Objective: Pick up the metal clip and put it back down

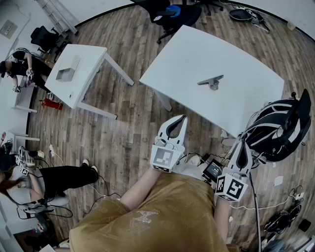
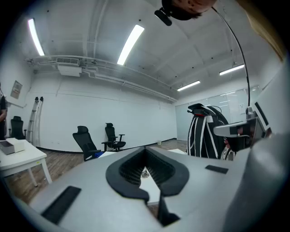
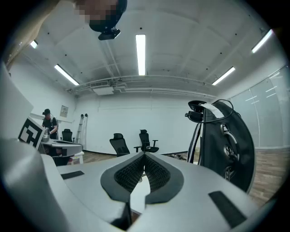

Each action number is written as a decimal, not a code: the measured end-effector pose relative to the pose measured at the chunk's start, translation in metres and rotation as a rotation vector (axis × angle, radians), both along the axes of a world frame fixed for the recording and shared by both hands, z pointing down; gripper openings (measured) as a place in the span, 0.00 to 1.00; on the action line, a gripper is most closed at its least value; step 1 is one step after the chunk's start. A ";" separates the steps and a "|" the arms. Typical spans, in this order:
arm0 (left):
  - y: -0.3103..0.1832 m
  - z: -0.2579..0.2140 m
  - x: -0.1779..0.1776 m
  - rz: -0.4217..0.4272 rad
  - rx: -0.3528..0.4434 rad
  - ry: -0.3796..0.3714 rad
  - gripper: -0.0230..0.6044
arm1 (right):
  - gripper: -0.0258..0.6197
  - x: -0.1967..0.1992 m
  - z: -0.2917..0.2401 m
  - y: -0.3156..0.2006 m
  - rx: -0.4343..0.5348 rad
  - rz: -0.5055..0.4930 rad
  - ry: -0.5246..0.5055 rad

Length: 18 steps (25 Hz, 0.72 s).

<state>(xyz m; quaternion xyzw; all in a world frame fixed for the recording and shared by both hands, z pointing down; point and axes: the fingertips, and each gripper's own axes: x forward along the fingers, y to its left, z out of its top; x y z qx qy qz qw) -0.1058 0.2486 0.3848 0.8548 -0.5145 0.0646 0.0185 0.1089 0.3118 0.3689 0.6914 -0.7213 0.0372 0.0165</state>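
The metal clip (image 1: 211, 81) lies on the white table (image 1: 187, 54), right of its middle. Both grippers hang in front of the table's near edge, well short of the clip. My left gripper (image 1: 184, 117) points toward the table, its jaws closed tip to tip with nothing held. Lower and to the right, my right gripper (image 1: 242, 141) is also shut and empty. In the left gripper view the dark pads (image 2: 129, 170) meet at the tips of the left gripper (image 2: 145, 150), and a strip of the white table (image 2: 152, 192) shows between them. The right gripper (image 3: 145, 155) looks the same in its own view.
A second white table (image 1: 86, 59) with a grey box (image 1: 65, 74) stands at the left. A black-and-white bag (image 1: 278, 130) leans close beside the right gripper. Office chairs (image 1: 170, 12) stand beyond the table. People (image 1: 44, 179) and cables are on the wooden floor at the left.
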 end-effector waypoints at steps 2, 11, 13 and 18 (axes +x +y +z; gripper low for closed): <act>-0.004 -0.001 0.001 -0.001 0.002 0.002 0.05 | 0.05 0.001 0.001 -0.002 -0.002 0.001 0.000; -0.035 0.003 0.013 0.023 -0.010 0.008 0.05 | 0.05 0.003 0.004 -0.024 -0.014 0.005 -0.014; -0.045 0.003 0.017 0.030 -0.010 0.014 0.05 | 0.05 0.005 0.004 -0.033 -0.012 0.015 -0.016; -0.075 0.006 0.020 0.053 -0.016 0.014 0.05 | 0.05 0.007 0.003 -0.057 -0.014 0.038 -0.013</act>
